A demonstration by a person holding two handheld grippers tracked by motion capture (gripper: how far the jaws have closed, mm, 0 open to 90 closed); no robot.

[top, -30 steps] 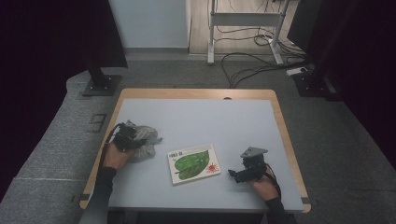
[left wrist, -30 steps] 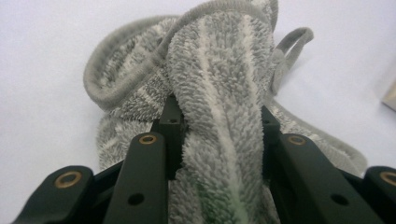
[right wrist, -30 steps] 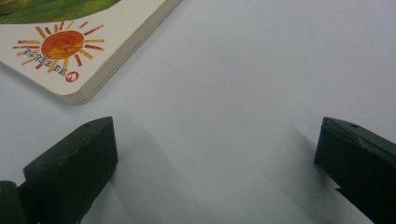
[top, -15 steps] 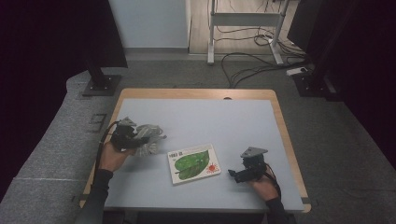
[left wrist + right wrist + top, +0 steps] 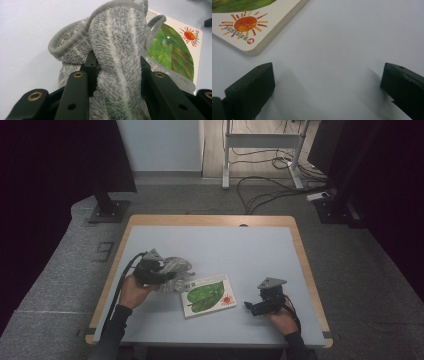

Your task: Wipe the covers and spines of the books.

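Towel (image 5: 117,50) sits pinched in your left gripper (image 5: 167,277) beside the book (image 5: 207,295), while your right gripper (image 5: 250,309) rests spread nearby.

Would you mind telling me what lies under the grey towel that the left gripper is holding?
Under the grey towel, clamped in the left gripper, lies a corner of the picture book and the table. How much of the cover it hides cannot be seen.

We find no text we can read with certainty. The book (image 5: 249,22) carries a small line of print under its orange sun and a tiny red round mark, both too small to make out.
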